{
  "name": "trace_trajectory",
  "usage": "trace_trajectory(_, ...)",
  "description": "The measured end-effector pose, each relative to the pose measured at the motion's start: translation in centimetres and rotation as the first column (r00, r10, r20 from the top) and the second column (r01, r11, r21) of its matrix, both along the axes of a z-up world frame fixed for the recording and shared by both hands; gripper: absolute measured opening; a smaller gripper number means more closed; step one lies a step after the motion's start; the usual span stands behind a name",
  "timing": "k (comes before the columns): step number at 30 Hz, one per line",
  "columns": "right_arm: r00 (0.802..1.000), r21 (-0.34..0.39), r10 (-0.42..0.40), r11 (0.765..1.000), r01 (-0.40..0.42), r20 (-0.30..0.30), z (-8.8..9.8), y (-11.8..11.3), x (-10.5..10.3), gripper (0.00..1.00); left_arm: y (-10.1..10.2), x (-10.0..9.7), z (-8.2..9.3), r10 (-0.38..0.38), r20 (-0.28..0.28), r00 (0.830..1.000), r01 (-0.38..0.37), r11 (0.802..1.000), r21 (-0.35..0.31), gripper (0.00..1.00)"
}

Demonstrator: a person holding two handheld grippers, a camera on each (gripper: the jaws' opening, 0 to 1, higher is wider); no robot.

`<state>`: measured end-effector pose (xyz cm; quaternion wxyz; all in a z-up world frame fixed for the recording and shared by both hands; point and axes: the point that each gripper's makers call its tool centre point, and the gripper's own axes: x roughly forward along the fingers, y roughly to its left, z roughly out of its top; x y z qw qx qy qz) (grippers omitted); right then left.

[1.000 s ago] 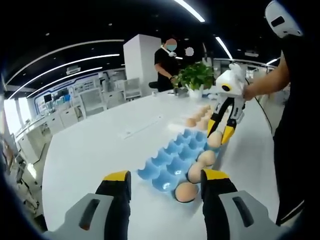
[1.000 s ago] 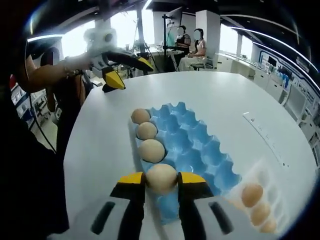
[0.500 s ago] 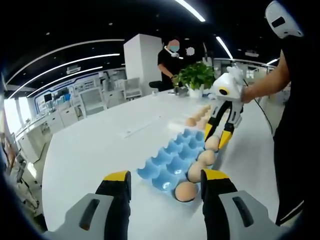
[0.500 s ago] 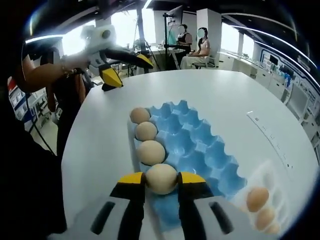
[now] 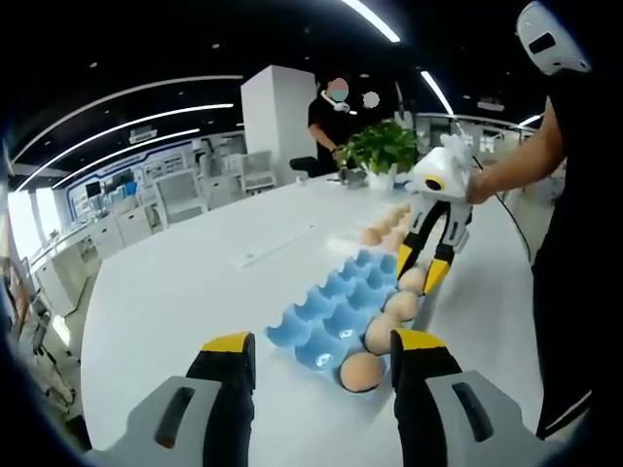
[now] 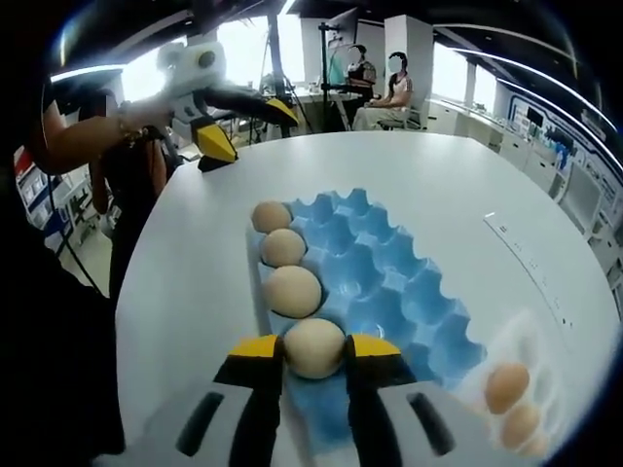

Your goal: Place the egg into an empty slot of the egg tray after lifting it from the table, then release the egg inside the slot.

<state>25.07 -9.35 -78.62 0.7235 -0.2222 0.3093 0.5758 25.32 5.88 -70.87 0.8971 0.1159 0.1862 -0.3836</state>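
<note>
We see the egg [image 6: 313, 347] clamped between the yellow-tipped jaws of the right gripper [image 6: 313, 352], low over the near end of the blue egg tray [image 6: 389, 292], in line with the row of eggs along the tray's left edge. In the left gripper view the same egg [image 5: 413, 280] sits between the tips of the right gripper [image 5: 420, 269], which reaches down from a person's hand [image 5: 479, 180] onto the far part of the tray [image 5: 321, 311].

Ahead of the right gripper's jaws, three more eggs [image 6: 291, 290] fill that left-edge row, one behind another, running away from us; the slots to their right are empty. Beyond the tray's right corner, three loose eggs [image 6: 505, 386] lie in a clear tray [image 6: 531, 336], near but apart from the blue one.

The left gripper [image 5: 321, 355] hovers over the white table [image 5: 175, 292] with its jaws spread wide and nothing between them; the tray's near end lies just ahead of them, an egg beside the right jaw. From the right gripper view, that left gripper [image 6: 238, 126] hangs beyond the tray's far end, jaws parted.

Further off, a potted plant [image 5: 382, 151] stands at the table's far edge with a person [image 5: 326, 122] behind it.
</note>
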Motion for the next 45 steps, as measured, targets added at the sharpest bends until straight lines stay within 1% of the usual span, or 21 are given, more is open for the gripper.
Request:
trace_trajectory(3, 1.000, -0.001, 0.015, 1.000, -0.015, 0.010, -0.1, 0.1, -0.1, 0.26, 0.0, 0.0, 0.0, 0.001, -0.002, 1.000, -0.001, 1.000, -0.002, 0.56)
trace_trajectory(7, 0.996, -0.014, 0.064, 0.998, -0.063, 0.061, -0.3, 0.1, -0.2, 0.26, 0.0, 0.0, 0.0, 0.002, 0.000, 1.000, -0.002, 1.000, 0.000, 0.56)
trace_trajectory(11, 0.996, 0.000, 0.066, 0.998, -0.066, 0.065, -0.3, 0.1, -0.2, 0.27, 0.1, 0.0, 0.1, 0.005, 0.002, 1.000, -0.005, 1.000, -0.001, 0.56)
trace_trajectory(13, 0.993, 0.007, 0.087, 0.996, -0.088, 0.080, -0.3, 0.0, -0.3, 0.27, 0.1, 0.0, 0.1, 0.003, 0.003, 1.000, -0.003, 1.000, 0.000, 0.56)
trace_trajectory(14, 0.988, 0.010, 0.115, 0.993, -0.116, 0.101, -0.3, 0.1, -0.3, 0.27, 0.1, 0.0, 0.1, 0.003, 0.003, 1.000, -0.003, 1.000, -0.001, 0.56)
trace_trajectory(17, 0.985, 0.013, 0.132, 0.991, -0.134, 0.112, -0.4, 0.0, -0.5, 0.27, 0.0, 0.0, 0.1, 0.001, 0.003, 1.000, -0.001, 1.000, 0.001, 0.56)
trace_trajectory(20, 0.976, 0.008, 0.169, 0.985, -0.171, 0.136, -0.5, 0.0, -0.8, 0.30, -0.1, 0.1, 0.2, -0.001, 0.008, 1.000, 0.001, 1.000, -0.001, 0.56)
trace_trajectory(22, 0.977, 0.014, 0.171, 0.985, -0.174, 0.131, -0.5, 0.1, -1.0, 0.35, -0.1, 0.1, 0.2, 0.000, 0.010, 1.000, 0.000, 1.000, -0.003, 0.56)
trace_trajectory(24, 0.977, 0.021, 0.167, 0.985, -0.172, 0.134, -0.4, 0.0, -1.0, 0.38, 0.0, 0.2, 0.2, 0.000, 0.010, 1.000, 0.000, 1.000, 0.001, 0.56)
trace_trajectory(27, 0.974, 0.016, 0.168, 0.985, -0.172, 0.150, -0.3, -0.3, -0.9, 0.37, -0.1, 0.2, 0.2, -0.002, 0.008, 1.000, 0.002, 1.000, -0.002, 0.56)
trace_trajectory(29, 0.976, 0.015, 0.151, 0.988, -0.155, 0.154, 0.0, -0.7, -0.6, 0.36, -0.1, 0.2, 0.2, -0.003, 0.009, 1.000, 0.003, 1.000, -0.002, 0.56)
trace_trajectory(36, 0.980, 0.032, 0.106, 0.993, -0.113, 0.167, 1.1, -2.6, -0.3, 0.33, -0.1, 0.3, 0.2, -0.001, 0.012, 1.000, 0.001, 1.000, -0.008, 0.56)
trace_trajectory(39, 0.986, 0.044, 0.065, 0.996, -0.072, 0.156, 1.2, -3.7, 0.0, 0.32, -0.1, 0.4, 0.2, -0.002, 0.011, 1.000, 0.002, 1.000, -0.006, 0.56)
trace_trajectory(43, 0.985, 0.039, 0.041, 0.998, -0.049, 0.168, 1.3, -4.6, 0.3, 0.32, -0.2, 0.4, 0.2, -0.003, 0.012, 1.000, 0.004, 1.000, -0.007, 0.56)
trace_trajectory(45, 0.987, 0.040, 0.021, 0.999, -0.028, 0.162, 1.4, -5.5, 0.4, 0.32, -0.2, 0.4, 0.3, -0.005, 0.012, 1.000, 0.005, 1.000, -0.006, 0.56)
